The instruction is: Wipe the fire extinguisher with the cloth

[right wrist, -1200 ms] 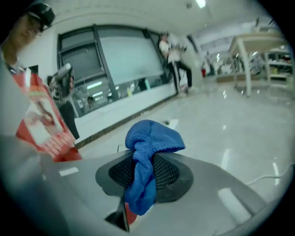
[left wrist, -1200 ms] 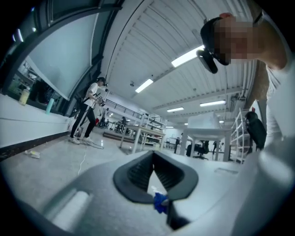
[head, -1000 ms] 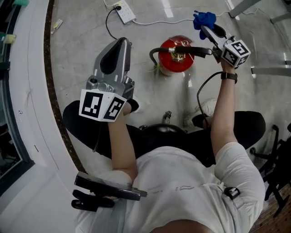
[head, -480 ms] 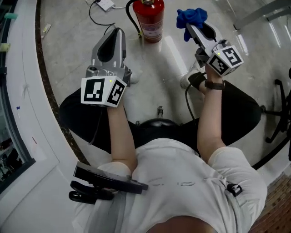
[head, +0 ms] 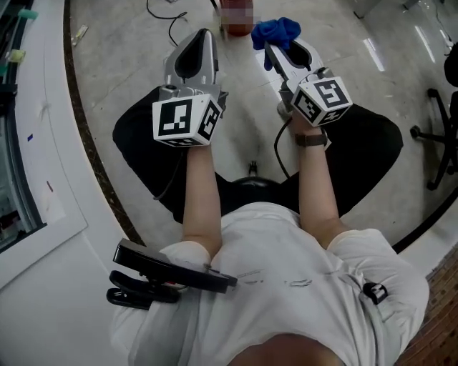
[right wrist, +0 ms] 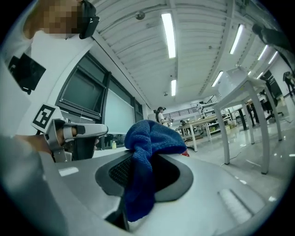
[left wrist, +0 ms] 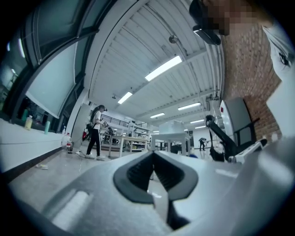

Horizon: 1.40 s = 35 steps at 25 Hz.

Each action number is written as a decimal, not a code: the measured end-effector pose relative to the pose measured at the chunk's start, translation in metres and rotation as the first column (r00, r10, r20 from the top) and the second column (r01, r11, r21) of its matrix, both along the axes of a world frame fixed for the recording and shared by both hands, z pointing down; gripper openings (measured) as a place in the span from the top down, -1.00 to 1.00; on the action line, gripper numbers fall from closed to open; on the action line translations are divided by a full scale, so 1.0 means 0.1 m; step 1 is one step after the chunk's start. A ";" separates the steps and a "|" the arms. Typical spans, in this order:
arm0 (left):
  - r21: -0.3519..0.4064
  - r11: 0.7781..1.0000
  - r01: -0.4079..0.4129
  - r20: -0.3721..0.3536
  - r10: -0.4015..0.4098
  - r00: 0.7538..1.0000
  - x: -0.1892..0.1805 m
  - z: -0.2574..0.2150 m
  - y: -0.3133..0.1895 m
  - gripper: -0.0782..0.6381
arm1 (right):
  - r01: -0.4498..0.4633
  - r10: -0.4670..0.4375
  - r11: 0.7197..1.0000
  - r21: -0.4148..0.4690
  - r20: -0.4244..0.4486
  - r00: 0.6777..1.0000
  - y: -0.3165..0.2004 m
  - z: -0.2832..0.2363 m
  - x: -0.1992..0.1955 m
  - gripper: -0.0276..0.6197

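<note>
So over the last second the red metal fire extinguisher (head: 236,30) slid from mid-frame to barely peeking in at 12 o'clock. The right gripper (head: 272,47) at 1 o'clock is clamped on the blue terry cloth (head: 275,31). The left gripper (head: 204,32) at 11 is pinched together on nothing. The cloth isn't touching the extinguisher, so I'd guess wiping is paused.

Pale grey polished concrete floor (head: 122,64), seen from above. A red fire extinguisher (head: 235,30) stands on it at the top edge, partly blurred over. A thin black cable (head: 166,13) loops nearby. A small scrap (head: 81,33) lies beside the dark curved border strip (head: 77,107). A black wheeled chair base (head: 438,154) stands at the right
</note>
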<state>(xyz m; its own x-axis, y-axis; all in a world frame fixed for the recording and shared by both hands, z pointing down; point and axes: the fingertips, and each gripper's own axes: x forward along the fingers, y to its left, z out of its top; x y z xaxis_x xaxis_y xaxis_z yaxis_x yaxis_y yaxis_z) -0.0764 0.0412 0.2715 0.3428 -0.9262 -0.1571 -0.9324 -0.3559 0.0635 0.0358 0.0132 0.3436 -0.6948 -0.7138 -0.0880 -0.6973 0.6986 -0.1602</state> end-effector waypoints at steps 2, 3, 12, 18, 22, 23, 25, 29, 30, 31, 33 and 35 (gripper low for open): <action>0.003 1.000 0.007 -0.001 -0.007 1.000 -0.01 -0.02 0.23 0.78 | -0.021 0.022 1.000 0.021 -0.020 1.000 0.23 -0.08 0.01 0.59; 0.007 1.000 0.008 -0.004 -0.008 1.000 -0.02 -0.03 0.33 0.78 | -0.027 0.028 0.999 0.030 -0.028 0.999 0.34 -0.11 0.02 0.59; 0.035 0.999 0.004 -0.007 -0.004 1.000 0.02 -0.19 1.01 0.78 | 0.024 -0.016 0.996 0.088 -0.085 0.996 1.10 -0.38 -0.19 0.59; 0.057 0.998 0.007 -0.013 -0.007 1.000 0.07 -0.30 1.30 0.78 | 0.068 -0.058 0.990 0.120 -0.086 0.995 1.41 -0.56 -0.26 0.59; 0.091 0.996 0.019 -0.020 -0.017 1.000 0.08 -0.43 1.55 0.78 | 0.063 -0.049 0.988 0.141 -0.101 0.994 1.63 -0.65 -0.24 0.59; 0.091 0.996 0.023 -0.021 -0.021 1.000 0.06 -0.43 1.58 0.78 | 0.061 -0.046 0.989 0.134 -0.107 0.993 1.66 -0.63 -0.25 0.59; 0.093 0.995 0.026 -0.030 -0.023 0.999 0.02 -0.43 1.63 0.78 | 0.056 -0.041 0.991 0.119 -0.120 0.992 1.69 -0.61 -0.27 0.59; 0.110 0.994 0.027 -0.051 -0.021 0.998 -0.06 -0.45 1.75 0.78 | 0.052 -0.034 0.990 0.127 -0.142 0.989 1.80 -0.60 -0.30 0.59; 0.115 0.993 0.026 -0.052 -0.020 0.998 -0.06 -0.47 1.79 0.78 | 0.053 -0.033 0.990 0.133 -0.146 0.989 1.84 -0.61 -0.31 0.59; 0.120 0.992 0.024 -0.053 -0.018 0.998 -0.05 -0.48 1.84 0.78 | 0.053 -0.032 0.989 0.138 -0.148 0.988 1.89 -0.63 -0.31 0.59; 0.131 0.991 0.019 -0.050 -0.012 0.999 -0.01 -0.53 1.94 0.78 | 0.055 -0.032 0.987 0.151 -0.150 0.988 2.00 -0.67 -0.29 0.59; 0.146 0.989 0.014 -0.048 -0.007 0.999 0.02 -0.59 2.04 0.78 | 0.056 -0.031 0.985 0.160 -0.152 0.988 2.09 -0.70 -0.28 0.59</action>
